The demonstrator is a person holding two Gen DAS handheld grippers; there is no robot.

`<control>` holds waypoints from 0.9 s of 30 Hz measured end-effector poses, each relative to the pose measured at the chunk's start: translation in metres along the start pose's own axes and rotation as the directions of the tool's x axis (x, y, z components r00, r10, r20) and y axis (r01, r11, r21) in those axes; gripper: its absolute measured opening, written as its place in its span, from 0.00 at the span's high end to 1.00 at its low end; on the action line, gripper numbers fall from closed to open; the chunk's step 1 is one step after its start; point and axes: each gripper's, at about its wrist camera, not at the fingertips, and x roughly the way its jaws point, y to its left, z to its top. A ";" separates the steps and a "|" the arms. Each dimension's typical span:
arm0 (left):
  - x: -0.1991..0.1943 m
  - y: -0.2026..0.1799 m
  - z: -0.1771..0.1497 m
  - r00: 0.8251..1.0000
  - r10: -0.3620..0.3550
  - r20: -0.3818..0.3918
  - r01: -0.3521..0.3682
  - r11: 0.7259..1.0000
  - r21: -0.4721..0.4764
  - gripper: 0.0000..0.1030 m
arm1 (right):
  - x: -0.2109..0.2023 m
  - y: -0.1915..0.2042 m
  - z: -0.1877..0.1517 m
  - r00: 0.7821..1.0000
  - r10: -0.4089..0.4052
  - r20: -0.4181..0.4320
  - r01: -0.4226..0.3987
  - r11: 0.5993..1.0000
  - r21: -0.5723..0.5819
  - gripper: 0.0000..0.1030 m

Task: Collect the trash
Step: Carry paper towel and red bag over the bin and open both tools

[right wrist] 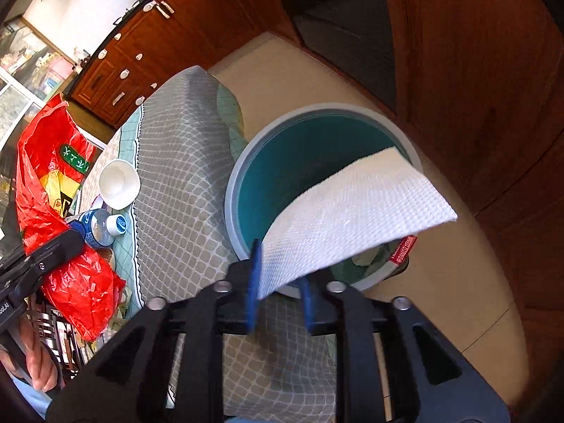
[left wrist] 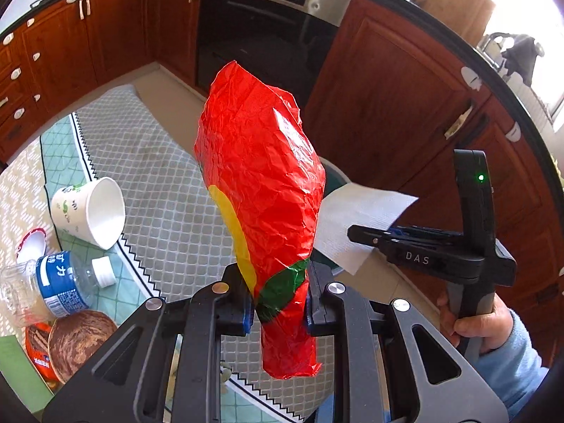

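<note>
Tissue (right wrist: pixel 352 211) hangs over the bin (right wrist: pixel 243 162) between the right gripper's (right wrist: pixel 278 303) parted jaws; let it fall clear, while the left gripper (left wrist: pixel 278 303) stays clenched on the red bag (left wrist: pixel 261 183).

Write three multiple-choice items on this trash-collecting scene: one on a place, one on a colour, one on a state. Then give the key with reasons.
1. Where is the white paper towel?
A. over the bin
B. inside the paper cup
C. under the bottle

2. What colour is the bin's inside?
A. red
B. teal
C. yellow

3. How is the paper cup on the table?
A. upright
B. stacked on another
C. on its side

Key: 1 A, the towel hangs from the right gripper across the bin's mouth. 2 B, its inner wall is teal. 3 C, its open mouth faces sideways.
</note>
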 end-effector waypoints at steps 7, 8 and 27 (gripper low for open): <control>0.035 -0.008 0.016 0.999 -0.019 -0.049 0.019 1.000 0.014 0.80 | 0.000 -0.020 0.016 1.000 0.012 0.018 -0.013 0.998 0.064 0.29; 0.040 -0.009 0.018 0.998 -0.021 -0.055 0.022 1.000 0.015 0.80 | -0.001 -0.023 0.018 1.000 0.003 0.020 -0.005 0.997 0.072 0.27; 0.108 -0.022 0.028 0.988 -0.013 -0.153 0.022 0.998 0.062 0.29 | -0.032 -0.063 0.031 0.987 -0.130 0.094 0.112 0.978 0.177 0.15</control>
